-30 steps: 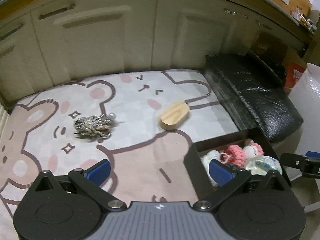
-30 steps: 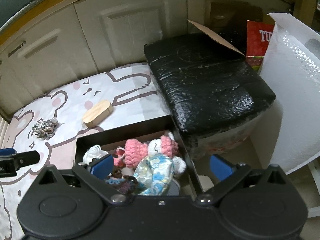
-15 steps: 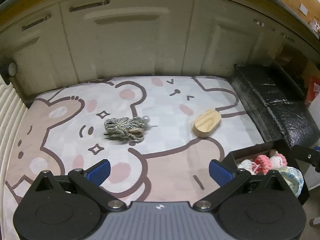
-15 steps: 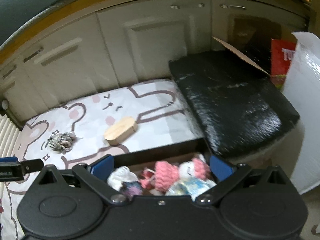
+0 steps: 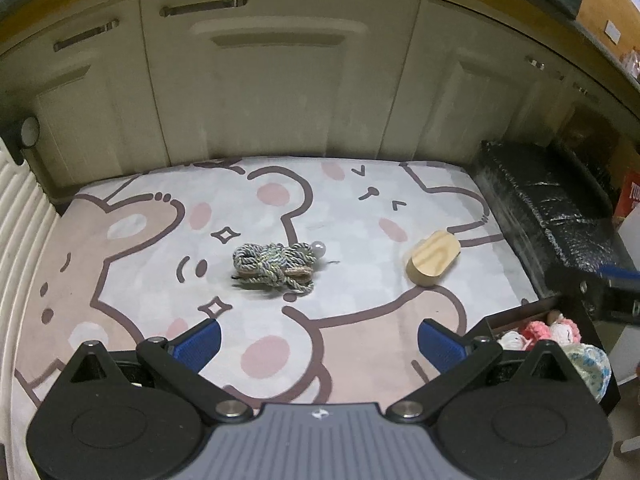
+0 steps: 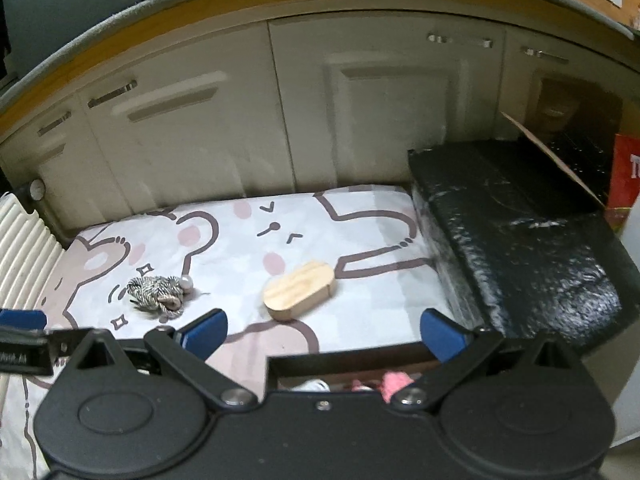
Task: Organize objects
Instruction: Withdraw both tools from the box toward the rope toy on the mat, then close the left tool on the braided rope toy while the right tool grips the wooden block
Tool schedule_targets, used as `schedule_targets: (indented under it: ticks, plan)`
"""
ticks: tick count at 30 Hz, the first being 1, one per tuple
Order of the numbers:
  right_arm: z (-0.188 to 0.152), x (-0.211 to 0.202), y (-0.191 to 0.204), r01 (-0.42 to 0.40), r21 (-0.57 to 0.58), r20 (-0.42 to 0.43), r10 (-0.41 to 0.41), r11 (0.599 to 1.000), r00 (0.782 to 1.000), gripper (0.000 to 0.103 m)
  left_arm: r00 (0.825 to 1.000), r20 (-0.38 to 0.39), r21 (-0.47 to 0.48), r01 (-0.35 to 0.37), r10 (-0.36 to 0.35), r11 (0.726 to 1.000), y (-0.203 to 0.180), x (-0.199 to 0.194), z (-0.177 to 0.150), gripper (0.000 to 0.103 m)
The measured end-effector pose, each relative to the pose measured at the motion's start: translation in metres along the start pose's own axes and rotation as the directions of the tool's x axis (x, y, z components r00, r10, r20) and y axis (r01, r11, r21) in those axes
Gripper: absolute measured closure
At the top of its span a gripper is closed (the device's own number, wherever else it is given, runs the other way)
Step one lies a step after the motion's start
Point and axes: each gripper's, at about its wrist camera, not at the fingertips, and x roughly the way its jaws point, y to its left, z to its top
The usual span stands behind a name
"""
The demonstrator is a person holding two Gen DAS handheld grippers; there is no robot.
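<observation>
Grippers, left (image 5: 318,344) and right (image 6: 324,332), gape empty above rope bundle (image 5: 276,266) and wooden block (image 5: 434,258).

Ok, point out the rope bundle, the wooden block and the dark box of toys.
rope bundle (image 5: 274,266), left wrist view, middle of the coil
wooden block (image 6: 300,295), right wrist view, top face
dark box (image 6: 344,357), right wrist view, far rim

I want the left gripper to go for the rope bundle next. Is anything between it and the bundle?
Nothing visible. The left gripper is open, with only bare mat between its fingers and the rope bundle. The wooden block lies off to the right, apart from the bundle.
</observation>
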Motion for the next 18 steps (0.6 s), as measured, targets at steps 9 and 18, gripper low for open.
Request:
schedule_targets:
  ticks: [9,18]
  plan:
    - [0.029,0.037,0.024,-0.050,-0.022,-0.023,0.049,0.999,0.999,0.000,0.998,0.042,-0.008,-0.037,0.037,0.999,0.028,0.016,0.029,0.000]
    - [0.044,0.095,0.030,-0.045,-0.129,-0.073,0.036,0.991,0.997,0.000,0.998,0.065,-0.021,-0.024,0.025,1.000,0.044,0.065,0.050,0.000]
